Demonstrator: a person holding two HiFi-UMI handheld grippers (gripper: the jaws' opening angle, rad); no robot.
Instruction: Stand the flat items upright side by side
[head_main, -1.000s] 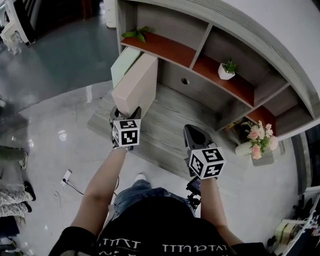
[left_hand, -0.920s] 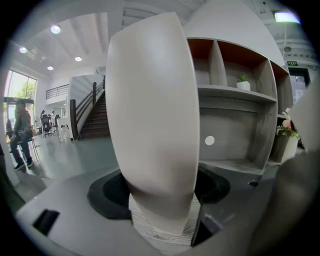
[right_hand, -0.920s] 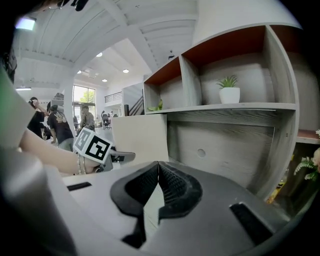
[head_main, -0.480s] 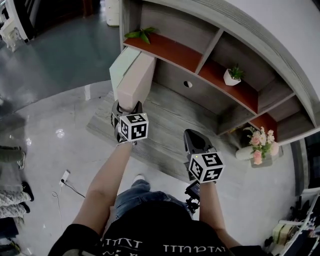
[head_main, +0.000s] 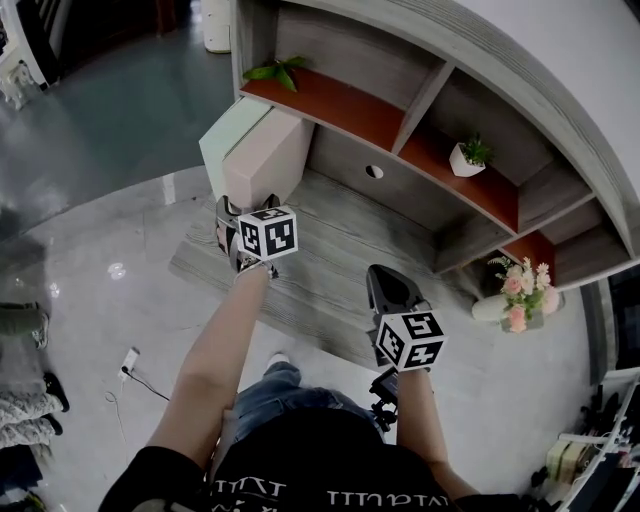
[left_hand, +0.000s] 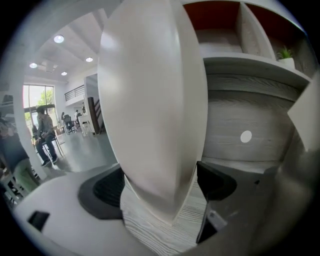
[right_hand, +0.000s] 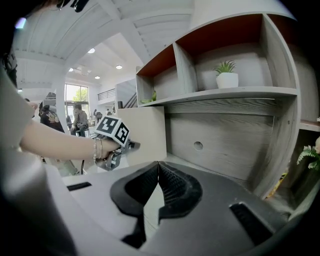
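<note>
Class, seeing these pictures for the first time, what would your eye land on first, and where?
A beige box stands upright at the left end of the shelf unit, beside a pale green one, with the left gripper opening its jaws around its near edge. The right gripper hangs shut and empty over the grey bottom board, and pink flowers sit at far right.

beige box (head_main: 266, 160), perhaps mint box (head_main: 221, 141), grey woodgrain shelf (head_main: 335, 252)

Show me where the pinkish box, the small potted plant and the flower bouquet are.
pinkish box (head_main: 265, 160): head view, on its broad side face.
small potted plant (head_main: 463, 162): head view, on its white pot.
flower bouquet (head_main: 518, 294): head view, in the middle of the blossoms.
</note>
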